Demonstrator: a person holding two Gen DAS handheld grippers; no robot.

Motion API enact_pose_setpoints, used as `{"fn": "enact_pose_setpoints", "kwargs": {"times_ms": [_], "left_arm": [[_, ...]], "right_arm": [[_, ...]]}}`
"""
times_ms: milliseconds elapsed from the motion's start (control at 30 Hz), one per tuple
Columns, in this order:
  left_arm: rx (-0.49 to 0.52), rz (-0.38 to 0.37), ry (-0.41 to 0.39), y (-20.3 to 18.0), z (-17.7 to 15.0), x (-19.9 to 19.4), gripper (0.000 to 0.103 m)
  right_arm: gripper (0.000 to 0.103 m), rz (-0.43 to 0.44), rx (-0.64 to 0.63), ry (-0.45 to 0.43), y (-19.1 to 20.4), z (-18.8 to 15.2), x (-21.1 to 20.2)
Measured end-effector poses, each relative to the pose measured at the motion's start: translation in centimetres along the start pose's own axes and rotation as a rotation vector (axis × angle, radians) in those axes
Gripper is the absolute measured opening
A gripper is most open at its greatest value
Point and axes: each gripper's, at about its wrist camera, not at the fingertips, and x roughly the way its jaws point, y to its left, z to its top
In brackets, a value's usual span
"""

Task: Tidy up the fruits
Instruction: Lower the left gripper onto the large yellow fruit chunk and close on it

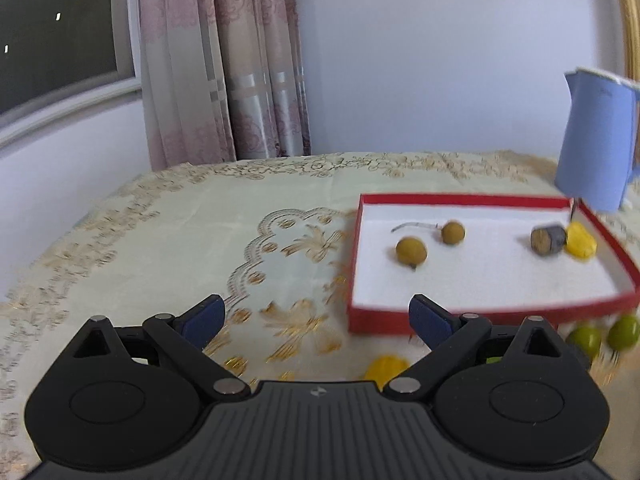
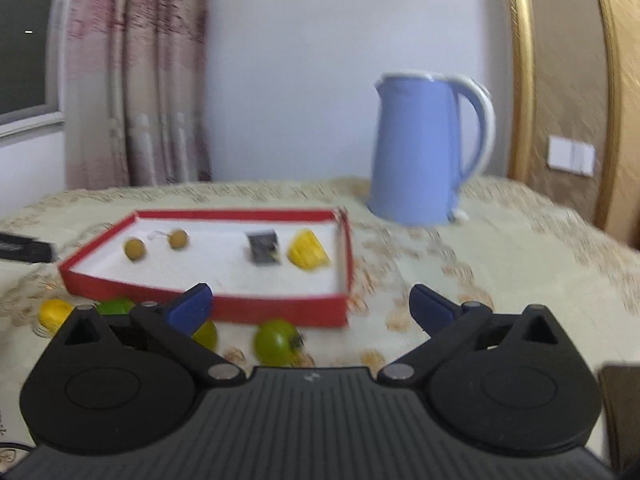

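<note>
A red tray (image 1: 480, 199) (image 2: 280, 308) with a white floor lies on the tablecloth. In it are two brown round fruits (image 1: 411, 249) (image 2: 135, 248), a dark cylindrical piece (image 1: 547, 240) (image 2: 263, 247) and a yellow fruit (image 1: 581, 239) (image 2: 307, 254). In front of the tray lie green round fruits (image 1: 585, 340) (image 2: 278, 342) and another yellow fruit (image 1: 386, 366) (image 2: 55, 313). My left gripper (image 1: 316, 320) is open and empty, above the cloth just left of the tray's front corner. My right gripper (image 2: 310, 306) is open and empty, above the tray's front right corner.
A blue kettle (image 1: 596, 140) (image 2: 420, 148) stands behind the tray at the right. A patterned curtain (image 1: 220, 60) and a window are behind the table. The left gripper's tip (image 2: 28, 246) shows at the left edge. Bare cloth lies left of the tray.
</note>
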Motion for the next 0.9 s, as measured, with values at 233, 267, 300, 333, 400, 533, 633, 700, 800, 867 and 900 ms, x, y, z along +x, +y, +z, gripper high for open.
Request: {"fn": "enact_pose_setpoints", "kwargs": {"times_ms": [233, 267, 300, 333, 400, 533, 633, 700, 800, 867, 900], "left_arm": [[0.122, -0.106, 0.0, -1.6, -2.6, -1.9, 0.099], [0.132, -0.118, -0.004, -1.8, -2.8, -1.9, 0.099], [0.148, -0.126, -0.009, -2.2, -3.0, -1.9, 0.099], [0.159, -0.123, -0.012, -2.5, -3.1, -1.8, 0.099], [0.164, -0.11, -0.013, -2.8, -3.3, -1.6, 0.099], [0.132, -0.111, 0.017, -2.3, -3.7, -0.4, 0.099], [0.118, -0.124, 0.04, -1.9, -3.7, 0.0, 0.099], [0.117, -0.137, 0.053, -1.9, -3.7, 0.3, 0.099], [0.119, -0.145, 0.062, -1.9, -3.6, 0.6, 0.099], [0.126, -0.147, 0.066, -2.1, -3.5, 0.9, 0.098], [0.131, -0.15, 0.07, -2.2, -3.4, 1.1, 0.098]], "right_arm": [[0.103, -0.01, -0.093, -0.054, 0.8, -0.8, -1.5], [0.103, 0.003, -0.108, -0.057, 0.9, -0.7, -1.6], [0.103, 0.025, -0.108, -0.055, 0.8, -0.6, -1.7], [0.103, 0.051, -0.094, -0.045, 0.6, -0.5, -1.8], [0.103, 0.108, -0.044, -0.011, 0.1, -0.4, -1.6], [0.103, 0.143, -0.056, 0.047, 0.5, -0.6, -0.5], [0.103, 0.134, -0.098, 0.015, 1.1, -0.4, -0.6], [0.103, 0.127, -0.097, -0.005, 1.1, -0.3, -0.4], [0.103, 0.149, -0.089, 0.015, 1.0, -0.6, 0.3], [0.103, 0.151, -0.094, 0.024, 1.2, -0.8, 0.6], [0.103, 0.16, -0.097, 0.024, 1.2, -0.9, 0.6]]}}
